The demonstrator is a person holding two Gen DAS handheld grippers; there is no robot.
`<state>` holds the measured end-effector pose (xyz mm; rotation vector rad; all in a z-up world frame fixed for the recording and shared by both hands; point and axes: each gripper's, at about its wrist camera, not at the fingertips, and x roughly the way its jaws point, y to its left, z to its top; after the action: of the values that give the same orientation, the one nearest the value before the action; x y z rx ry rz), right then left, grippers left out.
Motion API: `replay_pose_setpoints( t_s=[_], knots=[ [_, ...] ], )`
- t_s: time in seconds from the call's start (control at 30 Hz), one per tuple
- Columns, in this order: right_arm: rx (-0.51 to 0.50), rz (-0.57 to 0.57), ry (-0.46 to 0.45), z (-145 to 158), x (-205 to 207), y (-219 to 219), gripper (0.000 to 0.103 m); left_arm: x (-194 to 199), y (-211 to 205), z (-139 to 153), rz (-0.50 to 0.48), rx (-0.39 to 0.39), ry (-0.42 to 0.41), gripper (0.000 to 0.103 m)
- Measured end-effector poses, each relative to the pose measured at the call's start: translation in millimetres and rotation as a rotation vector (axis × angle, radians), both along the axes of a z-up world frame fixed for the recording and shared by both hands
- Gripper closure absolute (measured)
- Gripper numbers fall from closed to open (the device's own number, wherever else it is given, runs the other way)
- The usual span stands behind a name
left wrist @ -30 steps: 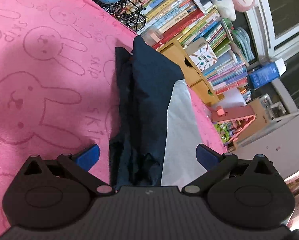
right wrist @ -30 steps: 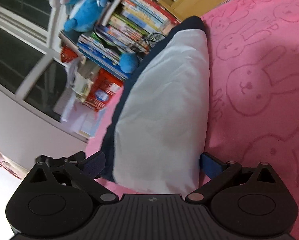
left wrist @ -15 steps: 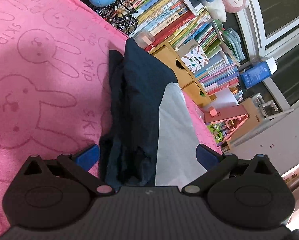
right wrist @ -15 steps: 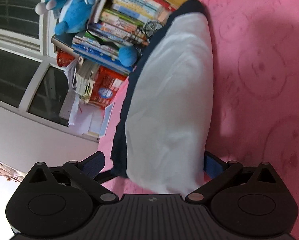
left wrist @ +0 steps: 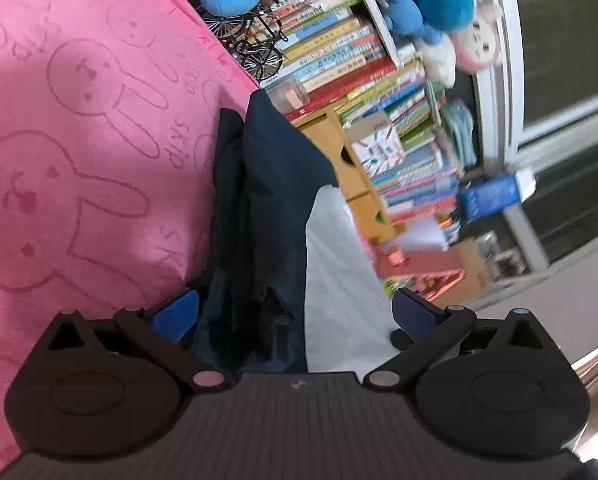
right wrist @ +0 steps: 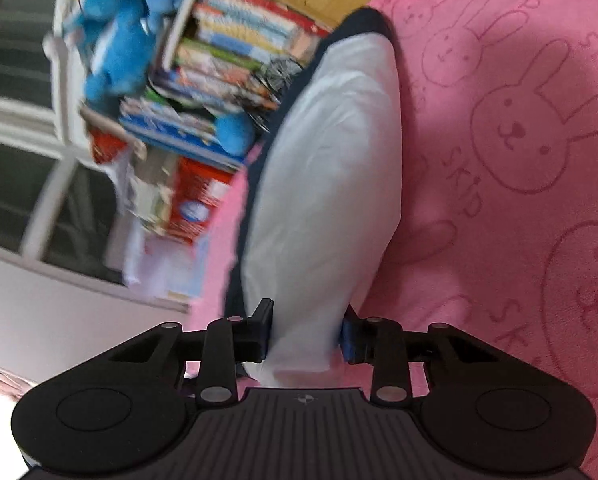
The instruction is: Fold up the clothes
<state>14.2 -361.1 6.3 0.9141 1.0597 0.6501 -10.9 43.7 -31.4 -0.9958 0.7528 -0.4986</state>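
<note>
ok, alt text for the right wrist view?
The right gripper, whose jaws have just been closing, pinches the near end of a white and navy garment lying on a pink bunny-print blanket. Blurred behind it are stacked books, a blue plush toy and a window.

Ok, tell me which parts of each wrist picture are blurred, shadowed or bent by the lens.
Left wrist view: the books and window frame smear toward the right edge and bend with the fisheye; a soft shadow crosses the pink rabbit blanket. Right wrist view: the blue plush toy and shelves are streaked with motion blur, the white cloth near the jaws stays fairly sharp, and shadow darkens the blanket beside it.
</note>
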Motion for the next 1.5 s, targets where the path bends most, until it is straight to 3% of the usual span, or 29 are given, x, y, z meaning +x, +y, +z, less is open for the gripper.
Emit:
replay_pose_setpoints(
  t_s=[0.13,0.33,0.43,0.53,0.63,0.73,0.8,0.9,0.93,1.0,1.17,1.27,1.3,1.33,1.37,1.5],
  knots=[
    [0.078,-0.011,-0.01,13,7,-2,0.069,7,-1,0,0.0,-0.024,0.022,0.0],
    [0.105,-0.009,-0.036,23,19,0,0.068,7,-1,-1,-0.002,-0.025,0.021,0.0],
    [-0.052,0.034,-0.115,25,11,8,0.062,7,-5,0,-0.01,0.007,0.016,0.0],
    [-0.372,0.069,-0.297,34,-16,31,0.052,6,-7,1,-0.026,0.041,0.004,0.0],
    [-0.718,0.127,-0.583,45,-61,64,0.039,4,-8,1,-0.039,0.057,-0.004,0.0],
    [-1.014,0.246,-0.913,45,-113,98,0.008,1,-7,0,-0.044,0.055,-0.016,0.0],
    [-1.145,0.369,-1.103,34,-144,121,0.007,0,-6,0,-0.038,0.052,-0.013,0.0],
    [-1.255,0.523,-1.276,14,-172,157,0.006,-3,-2,2,-0.023,0.029,-0.007,0.0],
    [-1.263,0.551,-1.291,8,-172,168,0.006,-5,0,3,-0.024,0.016,-0.011,0.0],
    [-1.266,0.593,-1.298,-3,-167,190,0.006,-12,5,5,-0.026,-0.01,-0.023,0.0],
    [-1.184,0.536,-1.256,-8,-134,231,0.006,-25,22,10,0.006,-0.062,-0.054,0.0],
    [-1.165,0.5,-1.254,-11,-118,248,0.009,-30,35,9,0.024,-0.11,-0.061,0.0],
    [-1.162,0.502,-1.239,-10,-115,250,0.023,-30,37,9,0.026,-0.123,-0.057,0.0],
    [-1.16,0.504,-1.223,-9,-112,253,0.053,-29,39,8,0.026,-0.133,-0.054,0.0],
    [-1.171,0.495,-1.205,-10,-109,254,0.063,-28,40,7,0.024,-0.142,-0.052,0.0],
    [-1.151,0.416,-1.216,-7,-110,243,0.079,-23,39,3,-0.002,-0.207,-0.044,0.0]
  ],
)
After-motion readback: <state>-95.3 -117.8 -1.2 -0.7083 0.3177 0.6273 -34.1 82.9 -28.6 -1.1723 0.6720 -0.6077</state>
